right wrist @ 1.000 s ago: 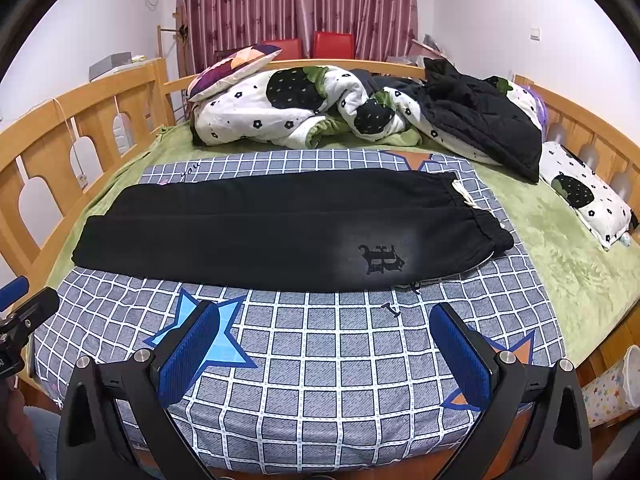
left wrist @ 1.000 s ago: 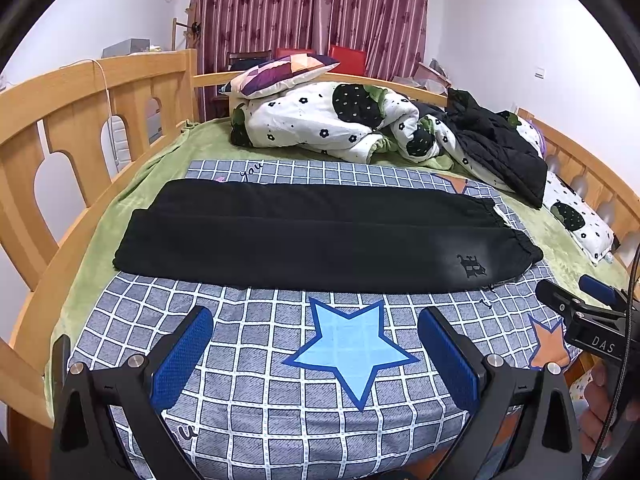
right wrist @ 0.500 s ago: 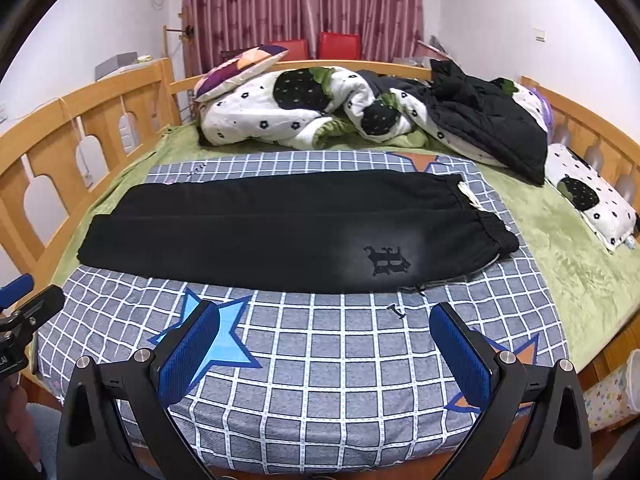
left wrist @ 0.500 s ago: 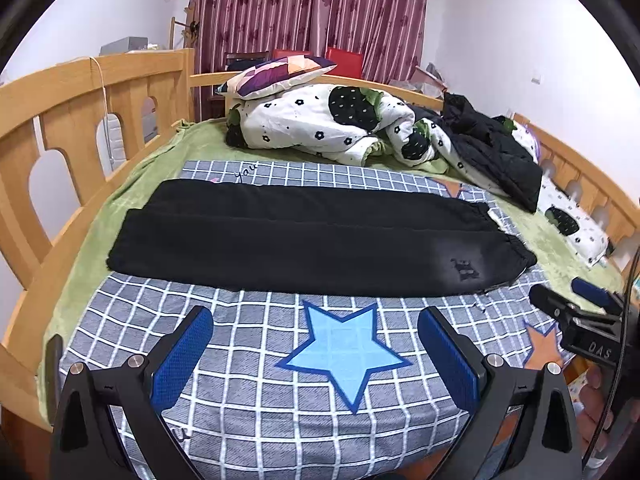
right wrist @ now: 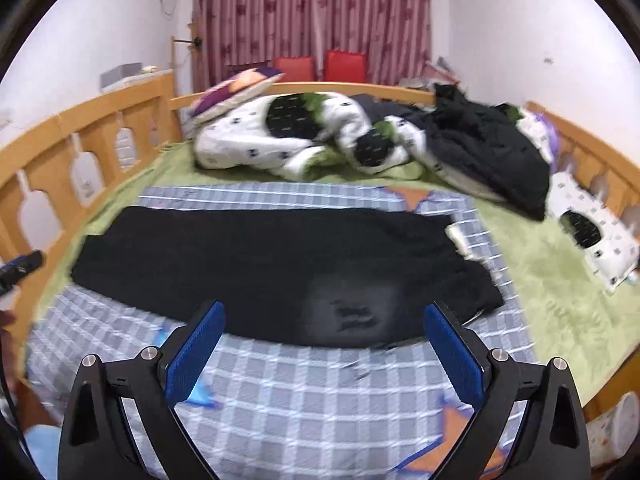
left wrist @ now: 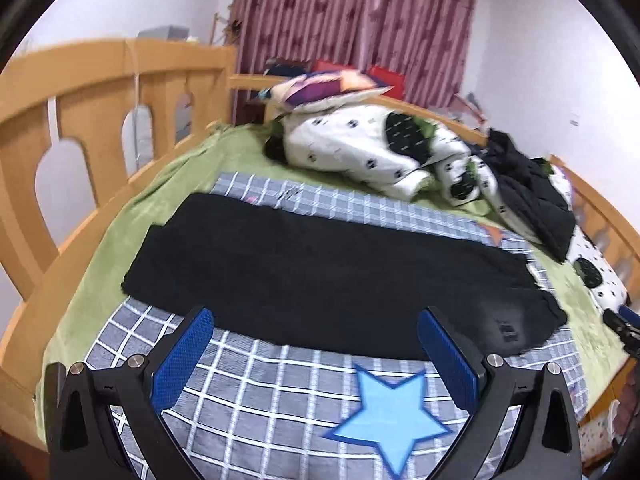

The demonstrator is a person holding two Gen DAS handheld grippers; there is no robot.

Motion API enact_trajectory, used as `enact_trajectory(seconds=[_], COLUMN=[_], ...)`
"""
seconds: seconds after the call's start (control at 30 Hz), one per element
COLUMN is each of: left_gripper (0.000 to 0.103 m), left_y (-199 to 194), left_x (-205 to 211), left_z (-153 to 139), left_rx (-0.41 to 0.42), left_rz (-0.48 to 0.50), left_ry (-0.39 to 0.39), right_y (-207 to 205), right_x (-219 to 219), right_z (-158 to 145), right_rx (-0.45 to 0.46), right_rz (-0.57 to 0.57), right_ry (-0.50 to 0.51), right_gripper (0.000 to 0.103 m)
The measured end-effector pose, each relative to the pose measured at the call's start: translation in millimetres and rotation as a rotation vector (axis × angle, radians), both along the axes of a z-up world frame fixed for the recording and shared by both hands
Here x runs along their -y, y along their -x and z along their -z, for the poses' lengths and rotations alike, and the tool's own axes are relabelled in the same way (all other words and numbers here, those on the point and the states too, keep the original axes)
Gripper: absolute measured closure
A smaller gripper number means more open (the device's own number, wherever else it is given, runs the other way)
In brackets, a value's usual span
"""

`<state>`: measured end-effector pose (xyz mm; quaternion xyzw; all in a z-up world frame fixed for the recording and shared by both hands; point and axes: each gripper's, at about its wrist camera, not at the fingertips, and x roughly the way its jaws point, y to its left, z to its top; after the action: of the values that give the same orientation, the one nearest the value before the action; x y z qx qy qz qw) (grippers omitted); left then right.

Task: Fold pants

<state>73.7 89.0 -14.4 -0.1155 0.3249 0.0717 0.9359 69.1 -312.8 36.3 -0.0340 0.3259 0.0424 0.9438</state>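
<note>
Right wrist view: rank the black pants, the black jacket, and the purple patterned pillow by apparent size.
1. Black pants, spread across the checked blanket
2. Black jacket, heaped farther back, so probably understated
3. Purple patterned pillow, farthest, partly hidden

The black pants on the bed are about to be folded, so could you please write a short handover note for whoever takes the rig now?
Left gripper: open, empty, near the hem end of the pants.
Right gripper: open, empty, near the waistband end with the printed logo.
The long black fabric pants lie flat, legs side by side, across the grey checked blanket with blue stars on the wooden-railed bed.
Done: pants spread out.
Left: every fold; nothing is gripped yet.
</note>
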Motion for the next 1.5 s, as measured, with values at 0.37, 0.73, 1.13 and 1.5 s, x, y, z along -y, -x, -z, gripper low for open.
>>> enact_trajectory(seconds=[0.37, 0.73, 1.13, 1.5], left_gripper=[0.014, 0.027, 0.091, 0.093], left_y=[-24, -69, -101, -142], left_x=[-78, -113, -142, -131], left_z=[125, 179, 163, 73], left_rx=[-0.154, -0.160, -0.100, 0.067], left_rz=[-0.104, -0.156, -0.258, -0.185], left_ry=[0.175, 0.367, 0.388, 0.191], right_y=[-77, -106, -153, -188], right_x=[102, 141, 132, 117], right_z=[124, 200, 199, 112], right_rx=[-0.198, -0.254, -0.238, -0.065], right_rz=[0.081, 0.151, 0.176, 0.094], right_ry=[-0.117, -0.456, -0.459, -0.398], right_gripper=[0.037, 0.038, 0.084, 0.087])
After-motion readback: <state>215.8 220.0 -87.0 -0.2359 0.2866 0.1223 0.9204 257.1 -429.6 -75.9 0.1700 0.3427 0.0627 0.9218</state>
